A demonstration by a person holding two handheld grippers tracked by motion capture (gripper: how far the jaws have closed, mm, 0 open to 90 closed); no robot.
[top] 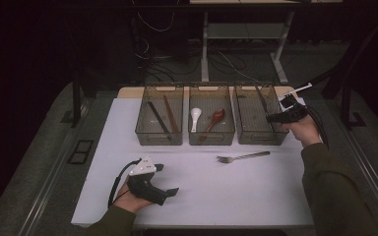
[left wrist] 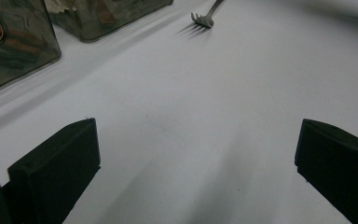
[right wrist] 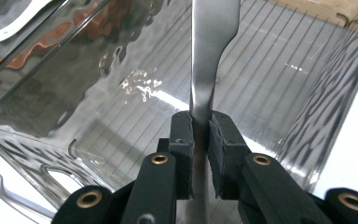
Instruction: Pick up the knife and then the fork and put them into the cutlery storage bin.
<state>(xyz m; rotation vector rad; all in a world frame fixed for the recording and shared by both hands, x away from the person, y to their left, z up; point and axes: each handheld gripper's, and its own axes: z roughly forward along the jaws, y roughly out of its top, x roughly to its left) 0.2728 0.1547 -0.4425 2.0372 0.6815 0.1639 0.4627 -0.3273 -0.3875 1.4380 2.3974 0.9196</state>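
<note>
Inside the right-hand clear bin (right wrist: 307, 116), the right gripper (right wrist: 200, 135) is clenched on a steel utensil handle (right wrist: 209, 60) hanging above the floor; releasing here risks clatter or bounce, while the left gripper (left wrist: 191, 154) idles unclenched, empty, over the table (left wrist: 214, 93).

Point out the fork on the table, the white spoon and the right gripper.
fork (top: 242, 157): high view, on its handle.
white spoon (top: 195, 115): high view, on its bowl.
right gripper (right wrist: 200, 133): right gripper view, between its fingertips.
</note>
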